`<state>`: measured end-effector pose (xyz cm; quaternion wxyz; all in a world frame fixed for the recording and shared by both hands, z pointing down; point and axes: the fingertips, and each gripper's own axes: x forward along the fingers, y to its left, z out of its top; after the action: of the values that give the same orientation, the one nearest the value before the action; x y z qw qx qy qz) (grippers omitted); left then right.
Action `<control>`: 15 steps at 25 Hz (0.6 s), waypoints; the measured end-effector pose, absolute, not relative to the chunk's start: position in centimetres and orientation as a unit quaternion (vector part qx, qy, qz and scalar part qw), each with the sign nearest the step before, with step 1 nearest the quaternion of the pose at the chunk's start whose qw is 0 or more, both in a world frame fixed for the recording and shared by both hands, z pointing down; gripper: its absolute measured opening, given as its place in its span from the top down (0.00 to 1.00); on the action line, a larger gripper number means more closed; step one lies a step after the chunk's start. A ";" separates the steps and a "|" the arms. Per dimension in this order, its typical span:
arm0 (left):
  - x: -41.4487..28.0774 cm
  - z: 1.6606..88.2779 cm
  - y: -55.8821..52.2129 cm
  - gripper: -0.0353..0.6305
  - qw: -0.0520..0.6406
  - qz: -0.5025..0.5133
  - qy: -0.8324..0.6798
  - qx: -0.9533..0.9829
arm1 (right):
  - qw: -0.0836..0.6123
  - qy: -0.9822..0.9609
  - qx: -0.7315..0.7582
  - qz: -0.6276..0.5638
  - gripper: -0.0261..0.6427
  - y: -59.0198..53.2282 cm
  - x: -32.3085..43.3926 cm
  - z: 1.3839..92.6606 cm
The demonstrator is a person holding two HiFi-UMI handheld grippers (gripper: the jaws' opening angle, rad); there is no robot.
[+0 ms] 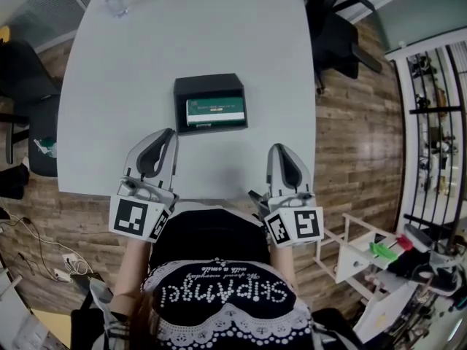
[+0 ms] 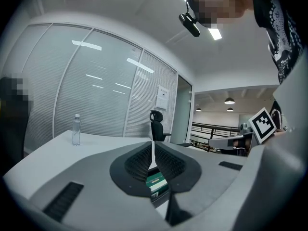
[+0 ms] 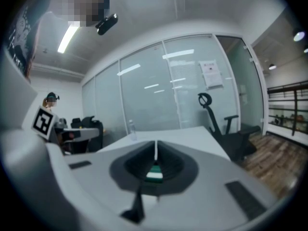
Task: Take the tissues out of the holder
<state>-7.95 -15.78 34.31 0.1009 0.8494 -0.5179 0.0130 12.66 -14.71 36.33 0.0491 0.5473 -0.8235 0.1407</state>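
Starting point, nothing done yet. Desk (image 1: 182,35): black holder (image 1: 210,84) near middle. Tissues (image 1: 214,111), green pack, seated inside holder, apparently untouched, though top view too coarse to confirm. Left hand-held gripper (image 1: 169,133) and right hand-held gripper (image 1: 280,149) at near desk edge, jaws closed, empty, apart from holder. Remaining: approach, grasp pack, pull out.
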 end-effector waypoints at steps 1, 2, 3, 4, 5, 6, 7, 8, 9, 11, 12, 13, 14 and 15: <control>-7.8 34.3 -15.8 0.89 0.100 0.015 -0.516 0.851 | 0.049 -0.823 0.548 0.141 0.91 -14.7 12.8 36.4; -7.7 34.3 -15.9 0.89 0.099 0.016 -0.513 0.852 | 0.049 -0.822 0.549 0.142 0.91 -14.8 12.9 36.4; -7.6 34.3 -16.0 0.89 0.097 0.018 -0.511 0.854 | 0.049 -0.822 0.549 0.143 0.91 -14.8 13.0 36.5; -7.5 34.3 -16.0 0.88 0.095 0.020 -0.508 0.856 | 0.049 -0.821 0.550 0.143 0.91 -14.8 13.1 36.5; -7.4 34.3 -16.1 0.84 0.093 0.022 -0.504 0.858 | 0.048 -0.821 0.551 0.143 0.91 -14.9 13.1 36.6; -7.3 34.3 -16.3 0.79 0.091 0.025 -0.499 0.861 | 0.048 -0.820 0.551 0.143 0.91 -14.9 13.1 36.6; -7.2 34.2 -16.4 0.77 0.087 0.030 -0.494 0.865 | 0.049 -0.820 0.552 0.144 0.91 -14.8 13.2 36.6; -7.1 34.2 -16.6 0.75 0.083 0.035 -0.489 0.868 | 0.049 -0.820 0.552 0.145 0.91 -14.8 13.2 36.6; -7.0 34.2 -16.8 0.72 0.078 0.041 -0.484 0.871 | 0.050 -0.819 0.552 0.146 0.91 -14.8 13.2 36.7; -6.9 34.3 -17.3 0.66 0.071 0.058 -0.475 0.875 | 0.051 -0.818 0.554 0.148 0.91 -14.7 13.3 36.8; -6.9 34.3 -17.7 0.64 0.066 0.067 -0.470 0.878 | 0.051 -0.817 0.554 0.149 0.91 -14.8 13.4 36.9; -6.8 34.4 -18.1 0.63 0.064 0.077 -0.464 0.880 | 0.051 -0.816 0.555 0.150 0.91 -14.8 13.4 37.0; -6.7 34.7 -18.4 0.61 0.066 0.086 -0.457 0.883 | 0.050 -0.816 0.556 0.151 0.91 -14.7 13.5 37.0; -6.5 35.1 -18.6 0.59 0.072 0.093 -0.448 0.886 | 0.050 -0.815 0.557 0.151 0.91 -14.7 13.6 37.1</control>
<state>-6.49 -18.64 35.09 0.0723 0.8860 -0.4483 0.0932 13.58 -14.72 37.08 0.0502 0.5573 -0.8149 0.1510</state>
